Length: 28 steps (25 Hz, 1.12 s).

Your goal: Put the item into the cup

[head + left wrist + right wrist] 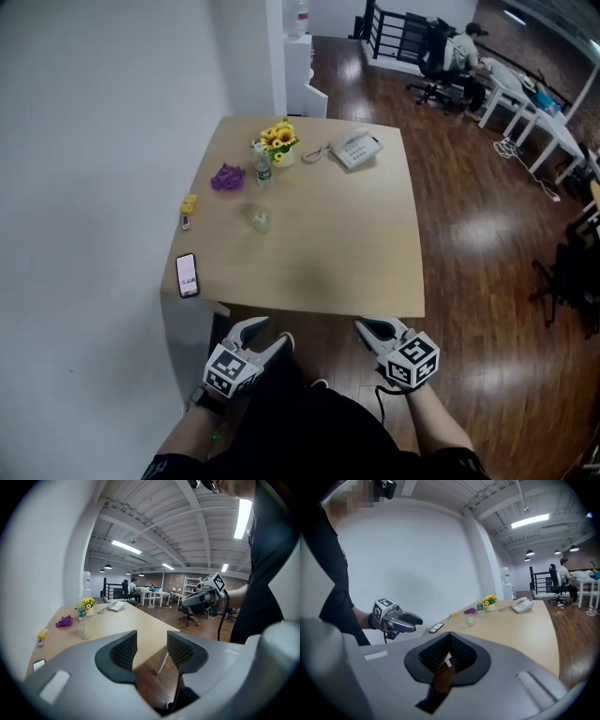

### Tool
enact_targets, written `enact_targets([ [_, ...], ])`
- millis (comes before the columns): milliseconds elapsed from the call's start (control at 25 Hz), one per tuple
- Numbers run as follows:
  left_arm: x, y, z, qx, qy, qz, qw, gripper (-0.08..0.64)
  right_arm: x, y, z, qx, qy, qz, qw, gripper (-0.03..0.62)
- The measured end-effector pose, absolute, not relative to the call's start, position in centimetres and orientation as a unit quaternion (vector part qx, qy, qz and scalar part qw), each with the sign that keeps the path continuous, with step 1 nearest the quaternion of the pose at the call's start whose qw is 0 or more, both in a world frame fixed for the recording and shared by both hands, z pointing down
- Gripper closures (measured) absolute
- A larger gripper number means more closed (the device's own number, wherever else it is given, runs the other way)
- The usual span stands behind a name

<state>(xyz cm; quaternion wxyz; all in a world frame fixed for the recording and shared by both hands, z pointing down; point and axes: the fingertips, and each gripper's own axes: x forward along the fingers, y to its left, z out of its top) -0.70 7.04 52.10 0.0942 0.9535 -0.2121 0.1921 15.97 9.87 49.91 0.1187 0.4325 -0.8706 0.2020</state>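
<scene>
A small clear cup (260, 221) stands on the left half of the wooden table (356, 253); it also shows in the left gripper view (84, 632) and the right gripper view (470, 621). Behind it lies a crumpled purple item (227, 177), and a small yellow item (188, 204) sits near the left edge. Both grippers hang in front of the table's near edge, close to the person's body, well apart from all of these. My left gripper (270, 335) (151, 637) is open and empty. The right gripper (366, 326) (450, 635) is shut with nothing in it.
A small water bottle (263, 167), a pot of yellow flowers (278, 141) and a white desk telephone (355, 148) stand at the table's far side. A smartphone (187, 275) lies at the near left corner. A white wall runs along the left; a person sits at desks far behind.
</scene>
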Motion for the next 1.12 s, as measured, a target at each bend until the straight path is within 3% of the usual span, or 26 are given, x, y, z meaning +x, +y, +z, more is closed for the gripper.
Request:
enact_targets([
  [360, 0.4, 13.1, 50.5, 0.959, -0.189, 0.197, 0.074, 0.365, 15.9, 16.7, 50.7, 0.441, -0.863, 0.220, 0.111, 0.584],
  [1120, -3.3, 14.1, 49.5, 0.963, -0.180, 0.194, 0.053, 0.365, 10.2, 17.9, 49.0, 0.437, -0.870, 0.209, 0.090, 0.584],
])
